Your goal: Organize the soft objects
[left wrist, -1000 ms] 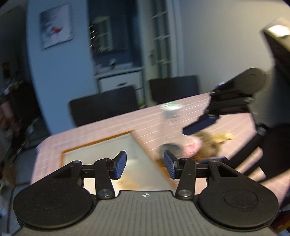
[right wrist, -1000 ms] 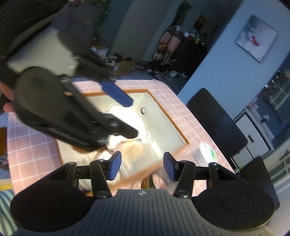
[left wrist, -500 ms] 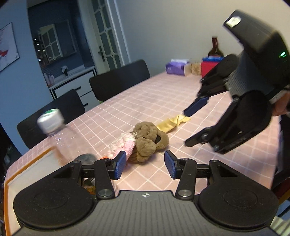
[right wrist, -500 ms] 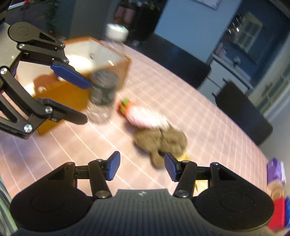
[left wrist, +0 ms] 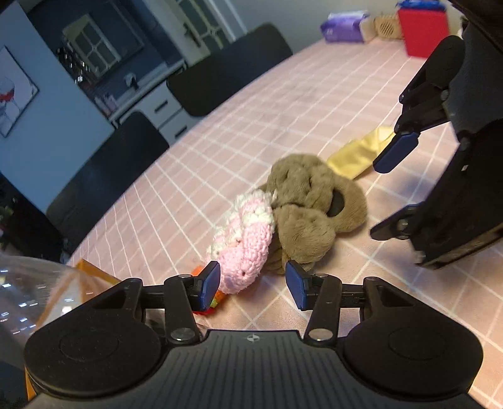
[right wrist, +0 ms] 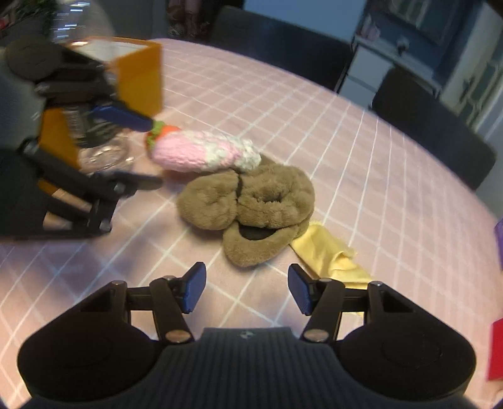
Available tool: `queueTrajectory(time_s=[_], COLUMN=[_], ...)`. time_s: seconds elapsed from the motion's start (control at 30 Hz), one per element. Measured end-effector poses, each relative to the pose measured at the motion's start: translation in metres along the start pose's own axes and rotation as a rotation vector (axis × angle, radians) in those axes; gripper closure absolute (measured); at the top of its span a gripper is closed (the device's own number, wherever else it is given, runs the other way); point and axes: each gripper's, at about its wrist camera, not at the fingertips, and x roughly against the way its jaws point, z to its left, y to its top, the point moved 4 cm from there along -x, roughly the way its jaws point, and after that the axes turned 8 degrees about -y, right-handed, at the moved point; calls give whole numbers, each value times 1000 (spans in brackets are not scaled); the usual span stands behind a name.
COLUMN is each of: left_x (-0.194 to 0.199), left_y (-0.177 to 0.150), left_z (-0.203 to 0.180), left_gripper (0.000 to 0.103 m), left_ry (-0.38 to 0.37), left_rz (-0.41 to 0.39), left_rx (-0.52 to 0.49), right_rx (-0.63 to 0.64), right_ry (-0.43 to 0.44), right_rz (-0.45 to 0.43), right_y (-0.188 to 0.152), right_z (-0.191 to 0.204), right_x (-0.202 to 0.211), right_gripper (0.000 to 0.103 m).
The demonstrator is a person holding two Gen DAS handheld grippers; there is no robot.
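A pink and white crocheted toy (left wrist: 246, 239) (right wrist: 201, 152) with a red and green end lies on the pink checked tablecloth (left wrist: 220, 138). A brown plush slipper pair (left wrist: 311, 201) (right wrist: 251, 201) lies against it. A yellow cloth (left wrist: 361, 154) (right wrist: 327, 254) lies beyond the slippers. My left gripper (left wrist: 251, 283) is open and empty, its fingers close to the crocheted toy. My right gripper (right wrist: 246, 288) is open and empty, just short of the slippers and the yellow cloth. Each gripper shows in the other's view (left wrist: 389, 192) (right wrist: 138, 151).
An orange box (right wrist: 138, 78) and a clear plastic bottle (right wrist: 103, 151) stand at the table's end near the left gripper. A red box (left wrist: 422, 30), a purple tissue pack (left wrist: 344, 28) and black chairs (left wrist: 229, 75) are around the far side.
Both grippers have swung away from the orange box and come down low toward the pile of soft things. Both have stayed open.
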Motion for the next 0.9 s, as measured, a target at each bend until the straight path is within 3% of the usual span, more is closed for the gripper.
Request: queueTrajectory(time_s=[0.1, 0.17, 0.2, 0.23, 0.27, 0.33, 0.4, 0.63, 0.9], left_x=[-5, -8, -8, -8, -8, -6, 0, 44, 96], left_y=[1, 1, 1, 1, 1, 3, 4, 6, -37], left_z=[0, -1, -1, -1, -1, -1, 0, -8, -38], left_gripper=[46, 46, 47, 55, 69, 80, 90, 93, 94], left_ry=[7, 18, 19, 20, 21, 18, 18, -22, -182], left_rz=[-3, -5, -4, -1, -2, -5, -31, -89, -146], left_rx=[7, 5, 3, 3, 3, 8, 30, 49, 64], right_rx=[-74, -134, -167, -195, -217, -221, -206, -131, 13], right_ry=[18, 47, 64, 78, 89, 98, 99, 129, 121], right_rz=[13, 35, 53, 64, 66, 59, 38, -28, 59], right_y=[7, 9, 9, 8, 7, 6, 6, 1, -60], right_z=[-6, -10, -12, -14, -16, -17, -16, -17, -6], right_x=[-16, -25, -29, -31, -31, -26, -15, 47, 91], right_gripper=[48, 56, 68, 77, 79, 86, 88, 90, 90])
